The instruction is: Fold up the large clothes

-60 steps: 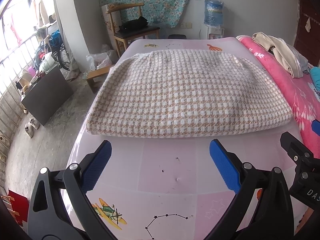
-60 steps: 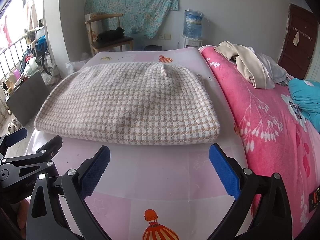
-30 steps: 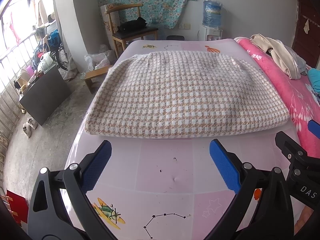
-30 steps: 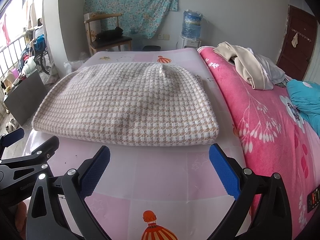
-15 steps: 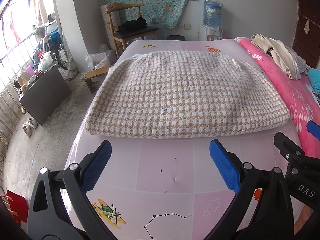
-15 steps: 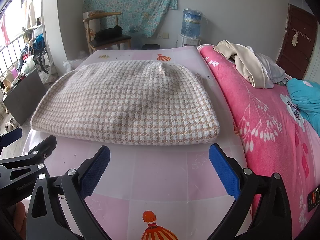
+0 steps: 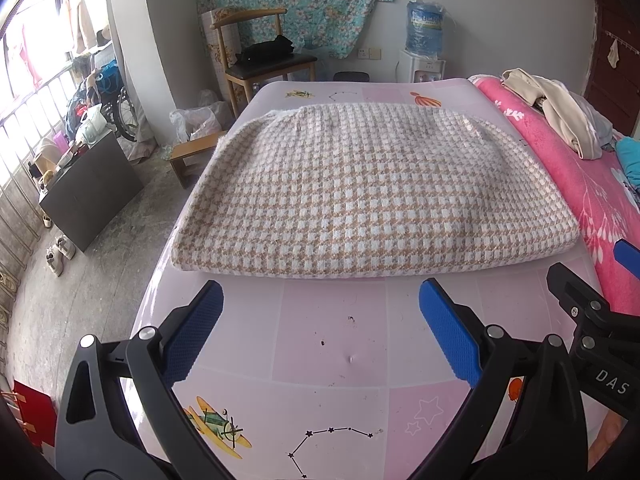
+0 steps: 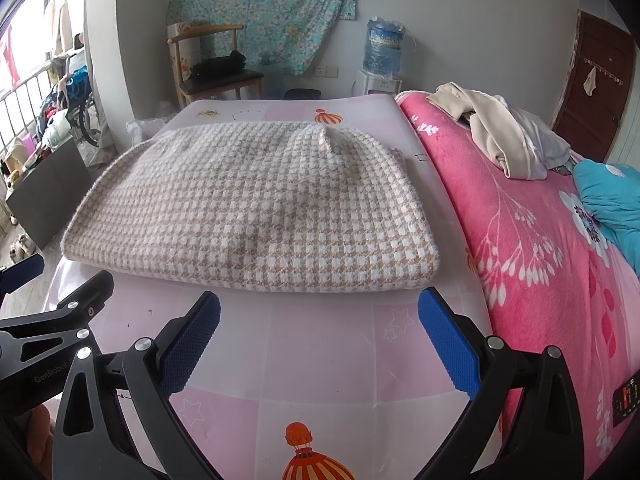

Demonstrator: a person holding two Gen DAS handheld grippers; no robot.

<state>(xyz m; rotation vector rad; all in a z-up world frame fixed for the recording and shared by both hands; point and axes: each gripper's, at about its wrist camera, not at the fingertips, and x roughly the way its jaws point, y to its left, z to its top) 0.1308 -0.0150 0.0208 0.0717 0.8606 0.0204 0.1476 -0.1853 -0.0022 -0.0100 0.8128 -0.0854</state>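
A beige-and-white houndstooth garment (image 7: 372, 196) lies folded into a thick rectangle on the pale pink mat (image 7: 320, 344) over the bed; the right wrist view shows the same garment (image 8: 256, 208). My left gripper (image 7: 320, 300) stands open just short of its near folded edge, nothing between the blue pads. My right gripper (image 8: 318, 308) is open too, near the garment's right front corner, holding nothing. Each gripper shows at the edge of the other's view.
A pink flowered blanket (image 8: 540, 240) covers the bed's right side, with a heap of cream clothes (image 8: 492, 132) and a teal cloth (image 8: 612, 200) on it. A wooden chair (image 7: 260, 56), a water dispenser (image 7: 424, 40) and a dark cabinet (image 7: 88, 192) stand beyond the bed.
Both grippers stay open and have barely shifted; the garment lies as it did.
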